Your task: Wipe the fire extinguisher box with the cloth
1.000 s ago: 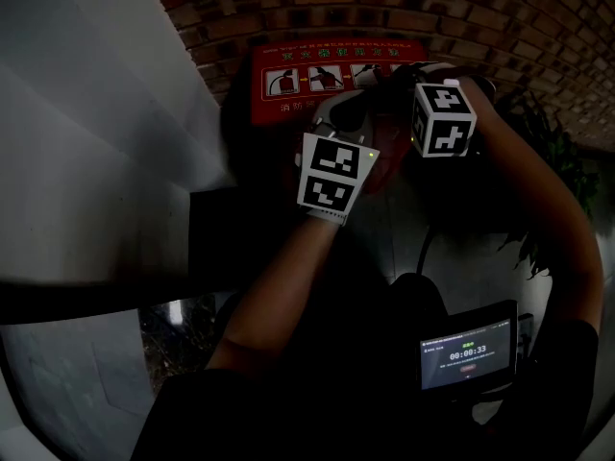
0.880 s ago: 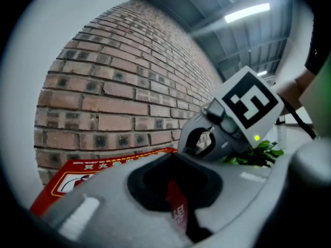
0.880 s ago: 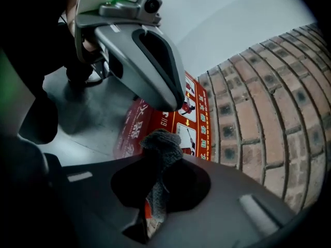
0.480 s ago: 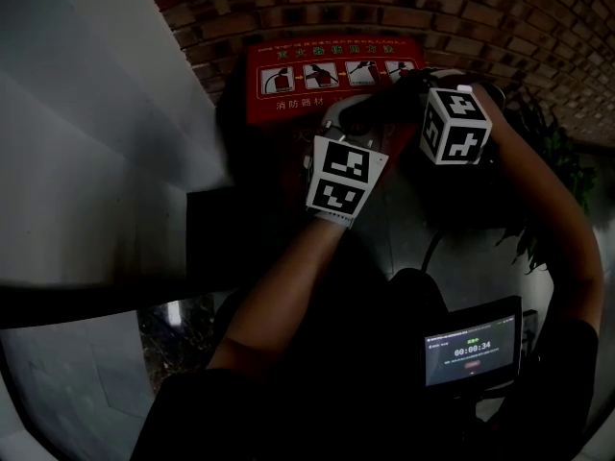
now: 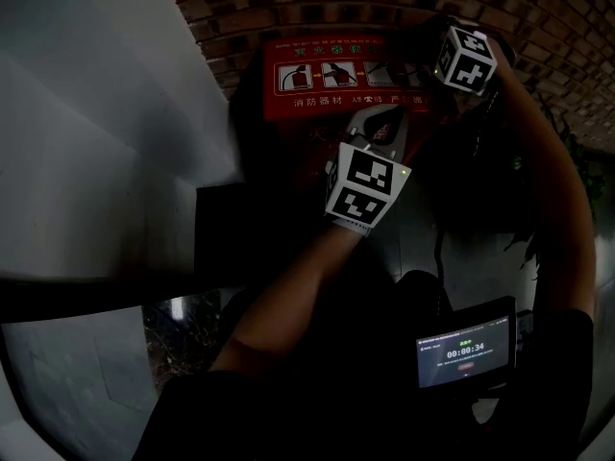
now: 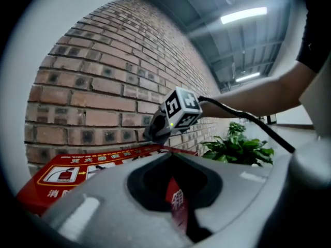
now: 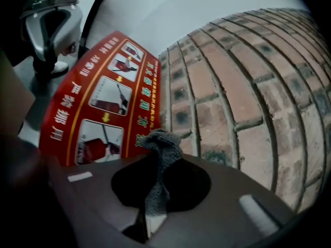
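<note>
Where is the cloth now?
Right gripper view: the cloth is pinched in the right tongs, its tip at the fire extinguisher box edge beside the brick wall.

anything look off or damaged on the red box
Nothing stands out: the fire extinguisher box sits against the brick wall, label intact, and the cloth is clamped in the right gripper.

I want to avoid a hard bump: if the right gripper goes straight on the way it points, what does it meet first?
Probably the red fire extinguisher box: the grey knitted cloth clamped in the right gripper leads, its tip at the box's top edge. The brick wall lies just beyond; depth is unclear.
</note>
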The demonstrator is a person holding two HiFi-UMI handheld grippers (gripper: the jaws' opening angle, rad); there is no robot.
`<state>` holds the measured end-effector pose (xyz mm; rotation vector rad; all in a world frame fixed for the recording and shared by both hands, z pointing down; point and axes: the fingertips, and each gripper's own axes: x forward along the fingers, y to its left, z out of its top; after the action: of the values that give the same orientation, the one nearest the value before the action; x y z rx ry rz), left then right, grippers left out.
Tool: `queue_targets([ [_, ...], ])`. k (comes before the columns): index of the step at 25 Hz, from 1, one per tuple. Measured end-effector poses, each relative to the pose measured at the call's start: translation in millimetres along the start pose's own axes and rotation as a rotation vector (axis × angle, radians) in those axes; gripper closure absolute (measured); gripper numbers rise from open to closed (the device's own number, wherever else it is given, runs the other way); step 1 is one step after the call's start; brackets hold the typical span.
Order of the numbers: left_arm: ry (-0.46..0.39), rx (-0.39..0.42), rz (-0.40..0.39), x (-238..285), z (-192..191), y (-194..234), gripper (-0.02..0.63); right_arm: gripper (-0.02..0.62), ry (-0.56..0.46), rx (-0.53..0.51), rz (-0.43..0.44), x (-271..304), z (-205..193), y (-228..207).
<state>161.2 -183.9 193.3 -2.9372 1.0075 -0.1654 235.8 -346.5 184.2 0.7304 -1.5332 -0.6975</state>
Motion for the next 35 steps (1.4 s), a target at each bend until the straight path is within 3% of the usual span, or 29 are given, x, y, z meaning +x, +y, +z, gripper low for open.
queue_targets([
  [3, 0.003, 0.004, -0.008, -2.2, -0.8, -0.5, 0.603, 0.563, 0.019, -0.012, 0.002, 18.1, -6.4, -7.6],
  [11, 0.017, 0.006, 0.005, -10.0, -5.5, 10.0, 0.603, 0.563, 0.025, -0.003, 0.105, 30.4, -17.7, 15.3],
  [17, 0.023, 0.008, 0.007, -10.6, -9.8, 14.7, 0.603, 0.563, -0.043, 0.042, 0.187, 6.0, -4.0, 40.2],
  [22, 0.023, 0.011, -0.006, -5.4, -16.6, 13.8, 0.603, 0.563, -0.041, -0.001, 0.233, -11.8, 0.6, 62.0],
  [27, 0.034, 0.015, 0.001, -5.2, -15.4, 6.8, 0.603, 0.563, -0.113, 0.031, 0.244, -49.6, 16.1, 88.4],
  [35, 0.053, 0.022, 0.000, -10.0, -16.0, 4.5, 0.603, 0.563, -0.127, 0.012, 0.281, -81.5, 21.7, 115.4],
])
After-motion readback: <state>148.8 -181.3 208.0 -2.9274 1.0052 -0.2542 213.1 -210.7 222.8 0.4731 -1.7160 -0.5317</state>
